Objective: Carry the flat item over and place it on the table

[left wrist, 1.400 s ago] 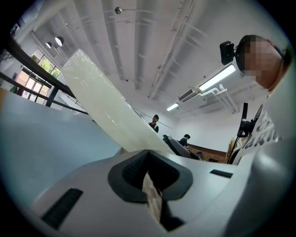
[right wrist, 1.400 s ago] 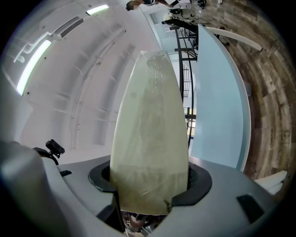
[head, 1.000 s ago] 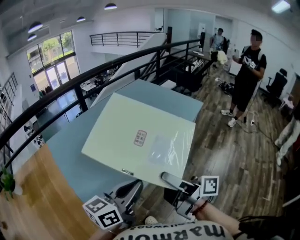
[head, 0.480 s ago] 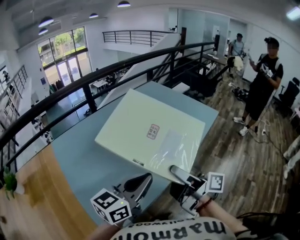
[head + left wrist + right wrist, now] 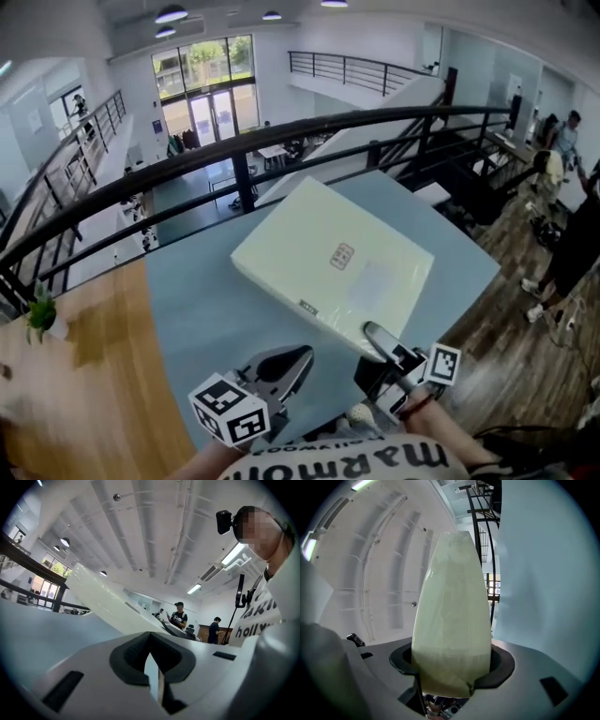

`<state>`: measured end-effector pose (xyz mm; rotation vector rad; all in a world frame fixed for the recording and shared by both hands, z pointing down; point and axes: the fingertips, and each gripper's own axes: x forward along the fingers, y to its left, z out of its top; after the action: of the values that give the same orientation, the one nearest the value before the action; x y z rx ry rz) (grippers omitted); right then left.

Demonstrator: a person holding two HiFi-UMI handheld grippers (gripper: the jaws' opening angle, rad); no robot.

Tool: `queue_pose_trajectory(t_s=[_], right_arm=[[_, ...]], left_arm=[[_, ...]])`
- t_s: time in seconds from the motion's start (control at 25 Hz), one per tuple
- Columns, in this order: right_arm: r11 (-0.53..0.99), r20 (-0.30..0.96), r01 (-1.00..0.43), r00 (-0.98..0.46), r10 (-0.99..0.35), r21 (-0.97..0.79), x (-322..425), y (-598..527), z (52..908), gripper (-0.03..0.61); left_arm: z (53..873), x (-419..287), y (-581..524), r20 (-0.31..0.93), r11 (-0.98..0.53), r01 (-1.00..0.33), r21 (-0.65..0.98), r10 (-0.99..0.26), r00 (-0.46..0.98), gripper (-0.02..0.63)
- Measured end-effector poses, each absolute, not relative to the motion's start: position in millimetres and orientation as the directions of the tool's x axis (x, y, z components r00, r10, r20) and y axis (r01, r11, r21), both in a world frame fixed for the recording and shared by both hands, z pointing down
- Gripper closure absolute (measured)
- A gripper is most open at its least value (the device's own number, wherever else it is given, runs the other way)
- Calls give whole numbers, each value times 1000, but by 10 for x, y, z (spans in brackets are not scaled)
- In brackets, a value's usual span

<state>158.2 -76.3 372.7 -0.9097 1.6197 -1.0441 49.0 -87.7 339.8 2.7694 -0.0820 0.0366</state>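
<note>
Bench [image 5: 197, 309], blue-grey top, filled the middle of the head view, with a black railing [image 5: 234, 155] past its far edge. The flat item [image 5: 328, 244], a pale cream film-wrapped slab, hung over the bench and apparently clear of it. From the left gripper view it sloped, far end higher. Its broad face pointed up. Its long axis ran from far-left to near-right in the head view, skewed to the bench edges, one corner aimed at the railing. Right claw [image 5: 375, 336] was closed on the item's near corner, jaws well apart because the slab's thickness filled them. Left claw [image 5: 286, 361] sat just short of the near long edge, jaws drawn almost together, nothing in them. A small label [image 5: 342, 255] showed on the top face and a strip sticker [image 5: 307, 306] on the near side. Judged step: the set-down. With a one-corner hold the slab likely wanted to swing and droop. Best to level it, keep the whole outline inside the bench edges, land the far end first, then ease the near corner down before letting go. The left claw could steady the near edge.
</note>
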Motion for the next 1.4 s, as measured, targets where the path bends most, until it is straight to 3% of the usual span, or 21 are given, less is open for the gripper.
queue_pose_trajectory(t_s=[0.36,0.88,1.4], right_arm=[[354,-315,-11,-432,-845,-935,2176,-1566,3736,284],[260,-241,47,-561,-792,-964,2662,-2116,4089,284],[159,-154,47,-621,-769,-986,2834,-2361,4539,284]], left_arm=[[3466,977,-1435,38,-847,-290,445,-306,951,612],[3738,1319,-1542,61,-706,-475,526,-525,849,612],[3966,1406,-1508,133,-586,-584,562,-633,763,612]])
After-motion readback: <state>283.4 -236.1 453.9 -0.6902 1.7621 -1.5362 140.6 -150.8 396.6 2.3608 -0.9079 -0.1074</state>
